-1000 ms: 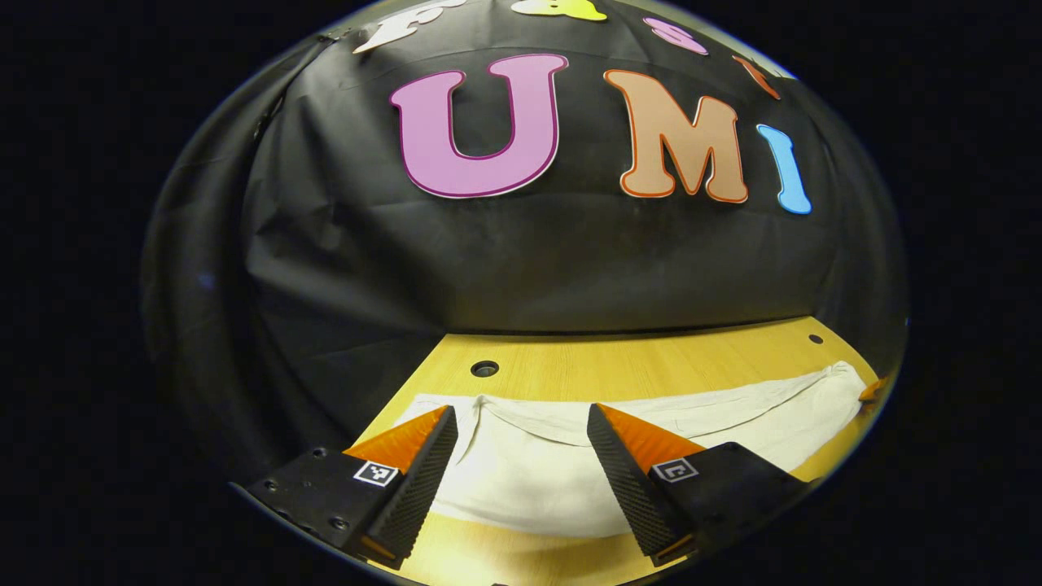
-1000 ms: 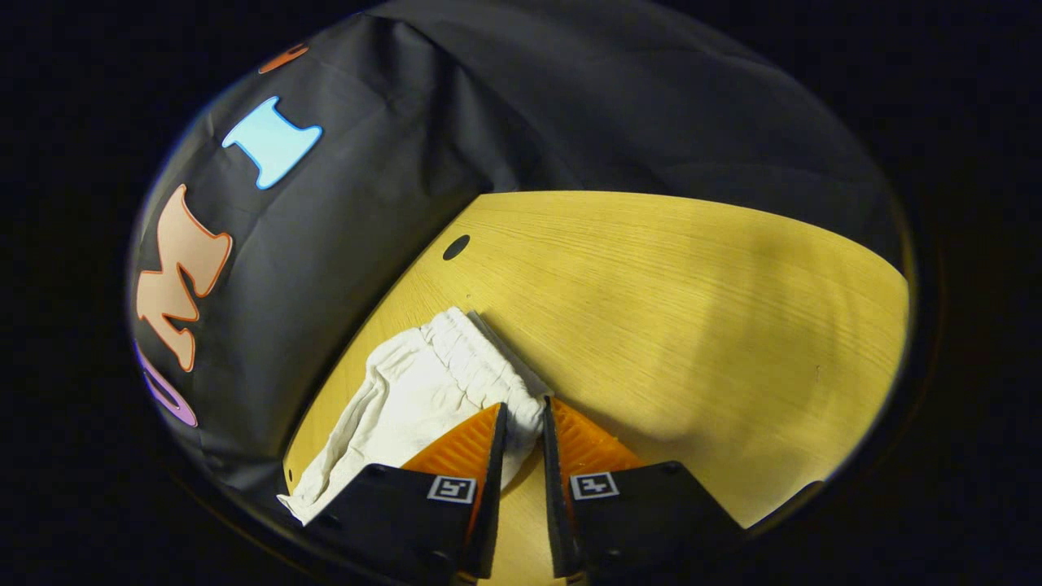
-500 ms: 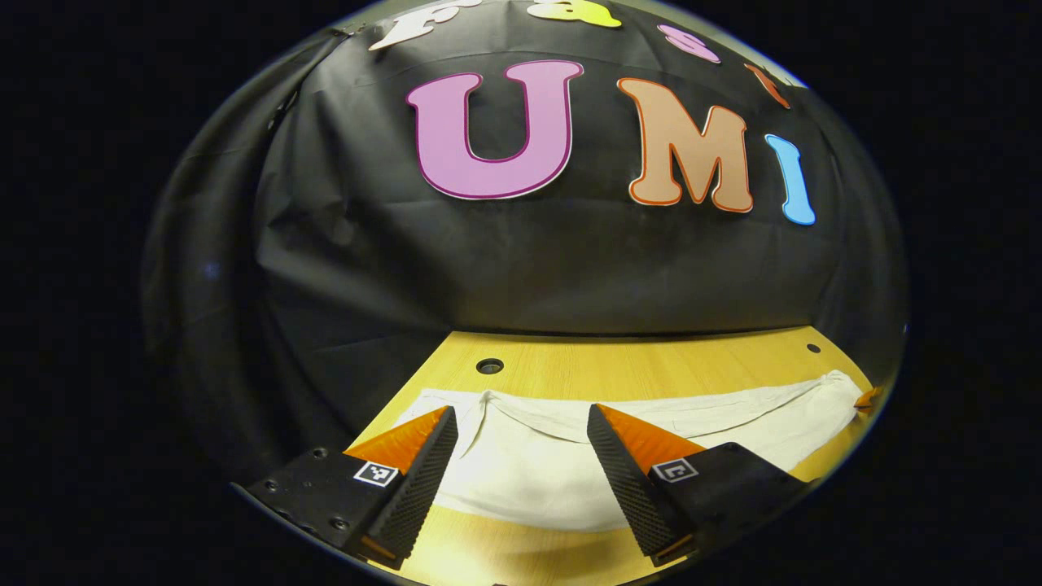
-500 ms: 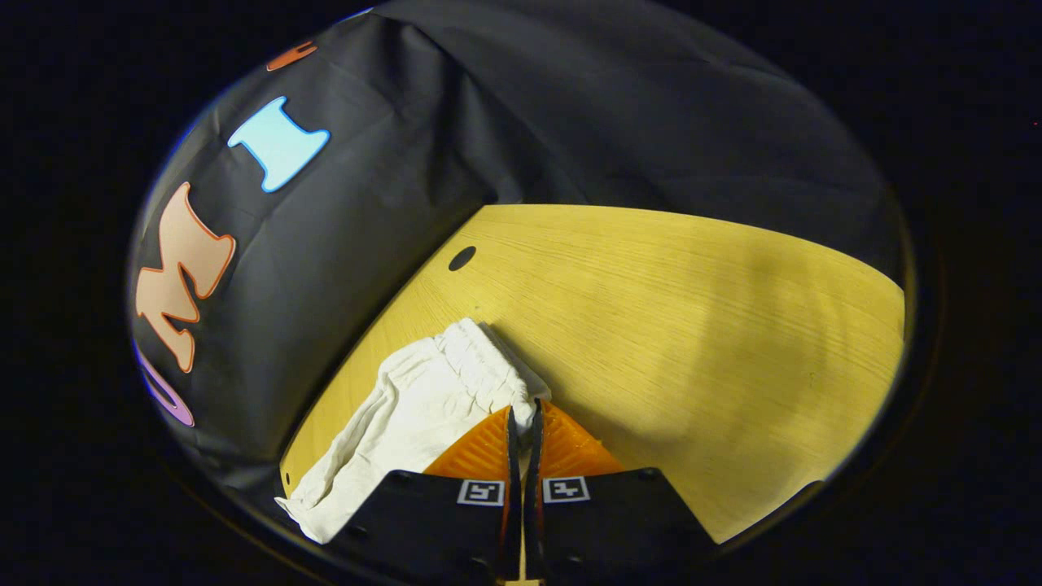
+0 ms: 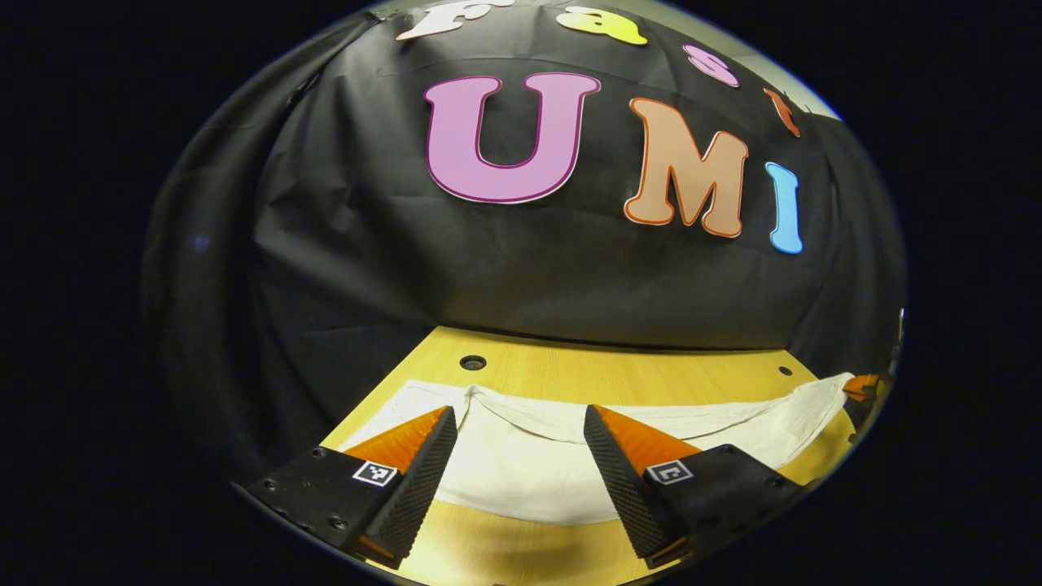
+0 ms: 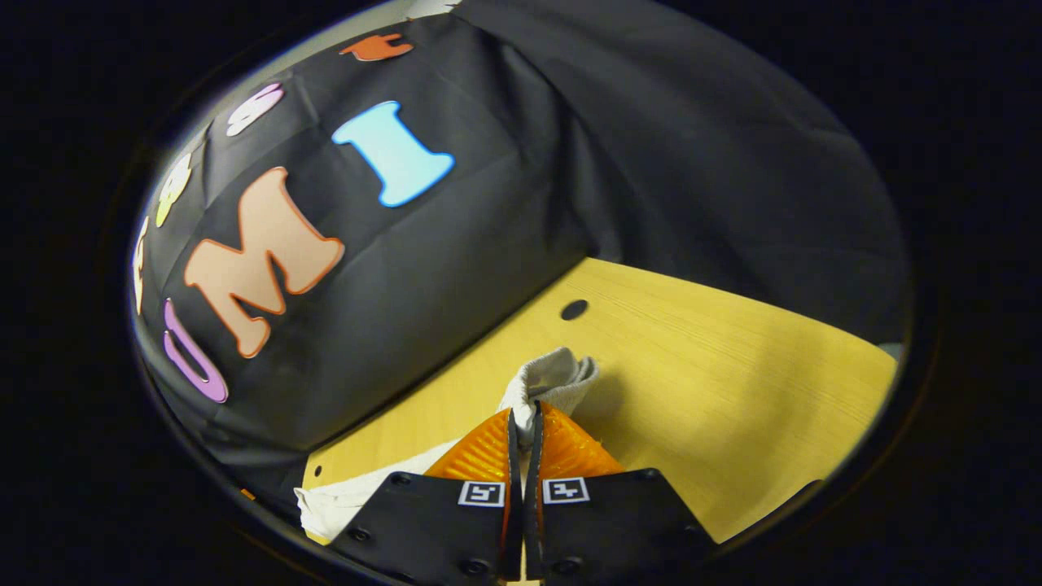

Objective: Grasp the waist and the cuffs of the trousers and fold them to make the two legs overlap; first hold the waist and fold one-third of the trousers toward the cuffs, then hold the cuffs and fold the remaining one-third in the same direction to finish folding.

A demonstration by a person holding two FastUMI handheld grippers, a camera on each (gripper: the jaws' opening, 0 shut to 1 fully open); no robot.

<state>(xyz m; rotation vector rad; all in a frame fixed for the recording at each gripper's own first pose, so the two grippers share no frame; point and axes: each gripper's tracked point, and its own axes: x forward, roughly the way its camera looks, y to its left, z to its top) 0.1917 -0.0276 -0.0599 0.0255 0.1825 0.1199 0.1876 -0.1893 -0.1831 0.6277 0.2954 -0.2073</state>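
Note:
White trousers [image 5: 529, 472] lie stretched across the wooden table [image 5: 619, 376], their cuff end under my left gripper [image 5: 518, 411]. That gripper hovers open, one finger on each side of the cloth and neither pressing on it. At the far right of the left gripper view the right gripper [image 5: 863, 387] holds the waist end a little off the table. In the right gripper view my right gripper [image 6: 525, 411] is shut on the gathered elastic waistband [image 6: 553, 376], which bunches up beyond the fingertips. The rest of the trousers [image 6: 350, 498] trails down to the lower left.
The black cloth wall stands close behind the table's far edge. The tabletop has a round hole [image 5: 472, 362] near the cuff end and another hole [image 6: 574, 309] beyond the waistband. Bare wood [image 6: 733, 391] stretches to the right of the right gripper.
The right gripper went from nearly shut to shut on the waistband and raised it off the table, turning toward the wall. The left gripper stayed open over the cuffs, shifting only slightly.

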